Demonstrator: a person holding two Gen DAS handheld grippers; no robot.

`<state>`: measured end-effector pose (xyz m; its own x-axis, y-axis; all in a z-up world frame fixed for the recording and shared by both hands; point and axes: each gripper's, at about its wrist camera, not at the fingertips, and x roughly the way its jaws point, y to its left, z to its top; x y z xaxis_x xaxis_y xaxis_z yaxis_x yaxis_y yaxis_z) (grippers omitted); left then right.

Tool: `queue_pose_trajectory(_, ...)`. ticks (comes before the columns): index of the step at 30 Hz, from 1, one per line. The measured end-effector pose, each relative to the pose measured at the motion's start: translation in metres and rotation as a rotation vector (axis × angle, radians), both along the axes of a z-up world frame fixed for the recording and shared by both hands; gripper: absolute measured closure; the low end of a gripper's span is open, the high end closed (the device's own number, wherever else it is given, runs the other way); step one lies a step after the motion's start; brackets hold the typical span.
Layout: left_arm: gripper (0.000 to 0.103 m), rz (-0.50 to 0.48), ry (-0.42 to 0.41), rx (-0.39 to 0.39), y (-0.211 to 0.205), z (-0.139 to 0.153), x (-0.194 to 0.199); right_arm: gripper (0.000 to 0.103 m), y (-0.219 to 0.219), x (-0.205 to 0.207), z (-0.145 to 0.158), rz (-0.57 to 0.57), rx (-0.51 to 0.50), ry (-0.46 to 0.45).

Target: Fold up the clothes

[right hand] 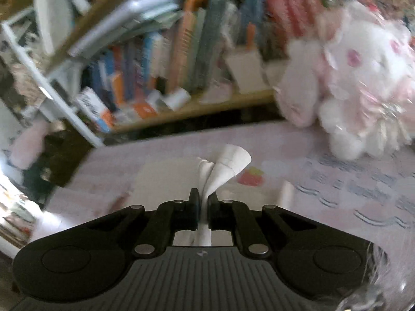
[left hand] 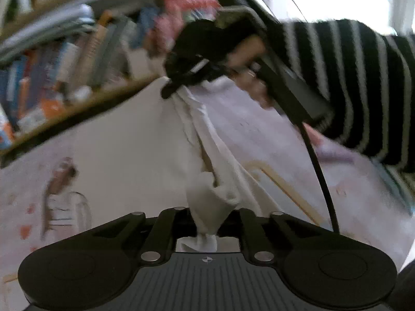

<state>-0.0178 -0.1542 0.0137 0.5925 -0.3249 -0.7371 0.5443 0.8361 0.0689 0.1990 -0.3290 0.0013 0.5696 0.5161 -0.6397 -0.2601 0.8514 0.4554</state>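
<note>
A white garment [left hand: 207,155] is gripped at two points and stretched in the air between the two grippers. The left gripper [left hand: 206,229] is clamped on one bunched end of the cloth, a twisted knot of fabric being pinched between its jaws and a small tuft seen poking out behind them. Ahead of it and higher, the right gripper [left hand: 171,88] is seen from outside, closed on the far end of the same cloth, so that the fabric is drawn in a long creased band from one tool to the other. The right tool is held by a hand [left hand: 246,59] in a black-and-white striped sleeve [left hand: 358,83], and a black cable [left hand: 319,171] is trailed down from its handle, to the right of the hanging cloth. In the right wrist view the right gripper [right hand: 203,208] is shown nearly shut, a narrow fold of the white garment [right hand: 225,165] being squeezed between its pads, with a ribbed edge flared out just beyond the fingertips. Below both tools a pale pink printed sheet [right hand: 324,181] is spread. Beyond the fingertips a bookshelf [right hand: 160,72] crowded with books is seen, blurred, and ahead and to the right of the right gripper a white and pink plush toy [right hand: 363,83] is propped on the sheet.
</note>
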Motion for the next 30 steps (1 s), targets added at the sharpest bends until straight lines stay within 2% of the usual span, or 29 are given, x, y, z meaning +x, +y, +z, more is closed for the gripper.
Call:
queue_pose_trajectory(1, 0.082, -0.025, 0.028, 0.013, -0.005, -0.009, 0.002, 0.095, 0.0, 0.003, -0.01, -0.016, -0.036, 0.032)
queue_pose_trajectory(3, 0.077, -0.05, 0.122, 0.015, -0.01, -0.018, 0.006, 0.077, 0.0, 0.009, -0.029, -0.046, -0.102, 0.092)
queue_pose_trajectory(4, 0.067, -0.062, 0.134, -0.013, -0.008, -0.015, 0.004, 0.078, -0.003, 0.006, -0.031, -0.055, -0.1, 0.094)
queue_pose_trajectory(5, 0.061, -0.074, 0.147, -0.041, -0.006, -0.012, 0.003, 0.075, -0.005, 0.003, -0.034, -0.063, -0.098, 0.095)
queue_pose_trajectory(6, 0.045, -0.08, 0.15, -0.092, 0.003, -0.006, 0.001, 0.066, -0.008, 0.0, -0.035, -0.073, -0.094, 0.095)
queue_pose_trajectory(7, 0.036, -0.086, 0.153, -0.143, 0.011, 0.0, -0.001, 0.063, -0.013, -0.005, -0.031, -0.09, -0.077, 0.09)
queue_pose_trajectory(10, 0.032, -0.103, 0.161, -0.295, 0.037, 0.018, -0.007, 0.056, -0.026, -0.027, -0.019, -0.126, -0.068, 0.062)
queue_pose_trajectory(12, 0.032, -0.02, 0.164, -0.339, 0.062, 0.025, -0.005, 0.056, -0.031, -0.049, -0.011, -0.129, -0.077, 0.052)
queue_pose_trajectory(14, 0.032, 0.099, 0.147, -0.351, 0.091, 0.027, -0.001, 0.054, -0.037, -0.074, -0.005, -0.132, -0.068, 0.045)
queue_pose_trajectory(17, 0.032, 0.289, 0.138, -0.328, 0.133, 0.015, 0.005, 0.052, -0.046, -0.112, 0.0, -0.147, -0.046, 0.054)
queue_pose_trajectory(20, 0.032, 0.401, 0.166, -0.305, 0.162, 0.0, 0.015, 0.052, -0.048, -0.149, 0.002, -0.167, -0.048, 0.072)
queue_pose_trajectory(24, 0.03, 0.408, 0.213, -0.286, 0.174, -0.016, 0.025, 0.052, -0.026, -0.183, 0.002, -0.153, -0.081, 0.097)
queue_pose_trajectory(30, 0.03, 0.376, 0.27, -0.32, 0.18, -0.028, 0.029, 0.053, 0.015, -0.21, 0.002, -0.127, -0.109, 0.108)
